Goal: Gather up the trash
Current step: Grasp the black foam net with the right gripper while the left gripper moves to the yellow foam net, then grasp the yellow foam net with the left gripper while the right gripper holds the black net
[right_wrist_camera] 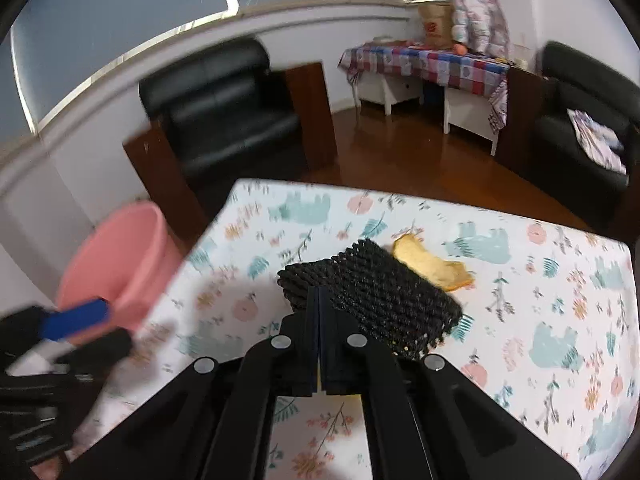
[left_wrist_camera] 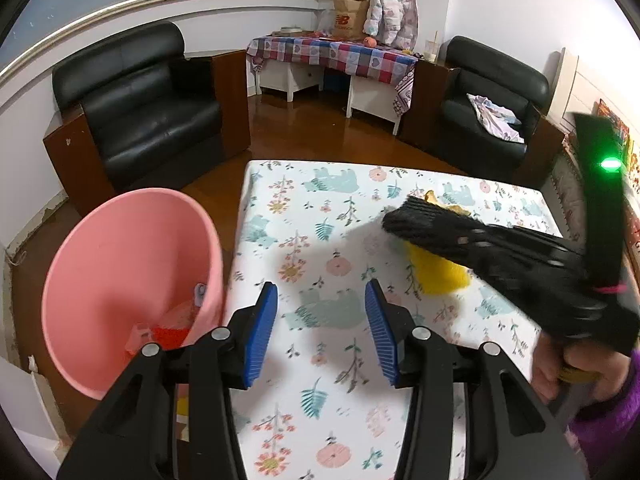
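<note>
Trash on the table (left_wrist_camera: 304, 236) comes down to a yellow peel (right_wrist_camera: 432, 264), lying flat on the bear-and-flower cloth toward the far right side, and a black mesh piece (right_wrist_camera: 368, 292) just beside it. The right claw (right_wrist_camera: 318, 294) has its jaws pressed together on the near edge of the black mesh piece, which sticks out ahead of the claw and hangs clear of the cloth, casting a shadow to its left. From the left wrist view a yellow lump (left_wrist_camera: 438, 274) shows directly under that piece; whether the two are joined I cannot tell. A hand (left_wrist_camera: 560, 364) in a purple sleeve grips the right claw's handle at the table's right edge.

The left claw (left_wrist_camera: 320, 286) stands wide, its blue pads (left_wrist_camera: 264, 332) with nothing between them, over the near left part of the table. Just beside it, off the table's left edge, is a pink bin (left_wrist_camera: 120, 240), tilted toward the camera, with a red scrap (left_wrist_camera: 170, 336) and a few small bits at its bottom.
</note>
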Available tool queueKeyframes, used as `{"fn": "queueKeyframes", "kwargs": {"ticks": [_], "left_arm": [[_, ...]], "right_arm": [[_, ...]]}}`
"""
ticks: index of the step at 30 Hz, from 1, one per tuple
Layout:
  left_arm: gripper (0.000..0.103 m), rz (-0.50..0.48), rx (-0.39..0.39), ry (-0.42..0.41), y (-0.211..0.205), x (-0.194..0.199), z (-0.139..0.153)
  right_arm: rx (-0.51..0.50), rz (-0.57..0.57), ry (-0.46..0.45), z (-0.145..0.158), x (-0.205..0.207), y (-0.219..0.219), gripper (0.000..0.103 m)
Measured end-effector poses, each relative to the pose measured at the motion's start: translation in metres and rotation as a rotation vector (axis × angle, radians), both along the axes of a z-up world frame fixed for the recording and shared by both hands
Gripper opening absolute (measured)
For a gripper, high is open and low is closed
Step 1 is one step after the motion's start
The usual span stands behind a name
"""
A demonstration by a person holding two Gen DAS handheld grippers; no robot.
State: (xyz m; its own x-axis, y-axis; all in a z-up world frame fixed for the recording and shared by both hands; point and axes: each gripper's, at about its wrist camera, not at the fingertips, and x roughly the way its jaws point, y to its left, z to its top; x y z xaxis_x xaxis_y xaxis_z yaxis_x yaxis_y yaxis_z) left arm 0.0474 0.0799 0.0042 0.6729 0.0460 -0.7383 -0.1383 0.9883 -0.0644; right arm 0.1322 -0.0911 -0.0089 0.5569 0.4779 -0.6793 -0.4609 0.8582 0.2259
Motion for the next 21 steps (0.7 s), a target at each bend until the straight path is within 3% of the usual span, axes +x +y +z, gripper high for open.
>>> {"fn": "queueKeyframes", "kwargs": {"ticks": [5, 12, 21], "left_arm": [[0.046, -0.028, -0.051, 0.008, -0.013, 0.015, -0.007], [0.046, -0.110, -0.060, 0.034, -0.048, 0.039, -0.019], [0.046, -0.171, -0.053, 0.073, -0.089, 0.081, -0.038]], "right_arm": [[0.058, -0.082, 0.007, 0.013, -0.014, -0.046, 0.000], [0.056, -0.225, 0.046, 0.005, -0.027, -0.107, 0.000], [0.068, -0.274, 0.064, -0.001, -0.039, -0.137, 0.000]]}}
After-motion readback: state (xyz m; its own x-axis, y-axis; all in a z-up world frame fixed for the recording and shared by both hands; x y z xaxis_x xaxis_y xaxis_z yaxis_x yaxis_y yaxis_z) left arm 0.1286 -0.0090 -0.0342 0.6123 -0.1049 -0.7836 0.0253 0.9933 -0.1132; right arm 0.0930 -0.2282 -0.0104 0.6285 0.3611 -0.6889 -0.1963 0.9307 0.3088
